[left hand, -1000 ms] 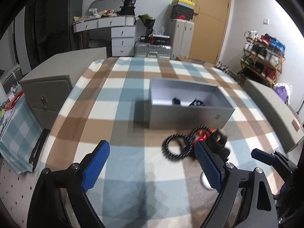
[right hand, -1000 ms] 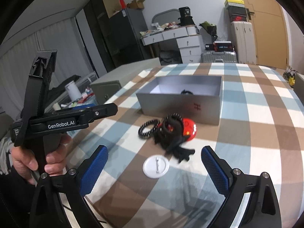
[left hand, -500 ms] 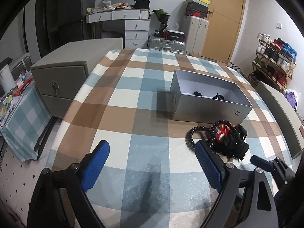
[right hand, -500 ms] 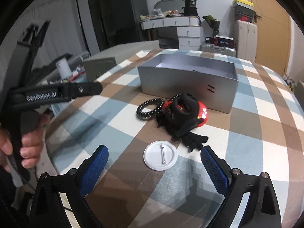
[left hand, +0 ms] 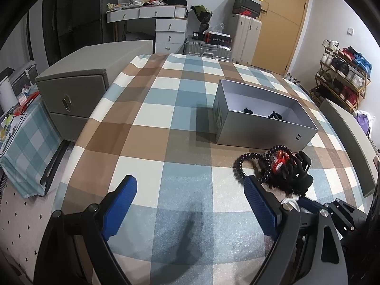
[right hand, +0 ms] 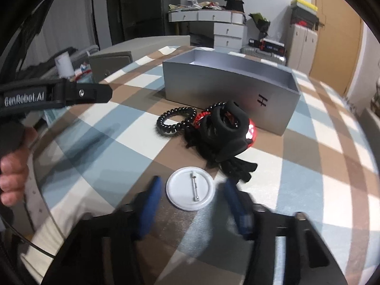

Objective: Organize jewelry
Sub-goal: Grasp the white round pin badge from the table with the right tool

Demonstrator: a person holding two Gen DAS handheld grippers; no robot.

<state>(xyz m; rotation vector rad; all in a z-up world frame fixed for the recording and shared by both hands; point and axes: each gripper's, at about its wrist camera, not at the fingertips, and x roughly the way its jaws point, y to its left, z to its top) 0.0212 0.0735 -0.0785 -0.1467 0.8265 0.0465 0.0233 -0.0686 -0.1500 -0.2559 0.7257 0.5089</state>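
Note:
A white round pin badge [right hand: 190,191] lies pin side up on the checked tablecloth. My right gripper [right hand: 191,204] straddles it, blue pads on either side with a gap to each, narrower than before but open. Beyond it is a pile of black hair claws [right hand: 225,133] and a red piece, with a black coil hair tie [right hand: 175,121]. The pile also shows in the left wrist view [left hand: 285,168]. An open grey box [right hand: 228,80] [left hand: 261,118] holds a few dark items. My left gripper [left hand: 190,201] is open and empty, left of the pile.
A grey drawer cabinet [left hand: 76,87] stands off the table's left edge. A grey lid-like panel [left hand: 349,137] leans at the right edge. The left gripper's body [right hand: 54,95] shows at the left of the right wrist view. A shoe rack [left hand: 342,71] stands far right.
My right gripper has moved forward and down over the white badge and its fingers have narrowed around it. My left gripper has drawn back and swung left, staying open.

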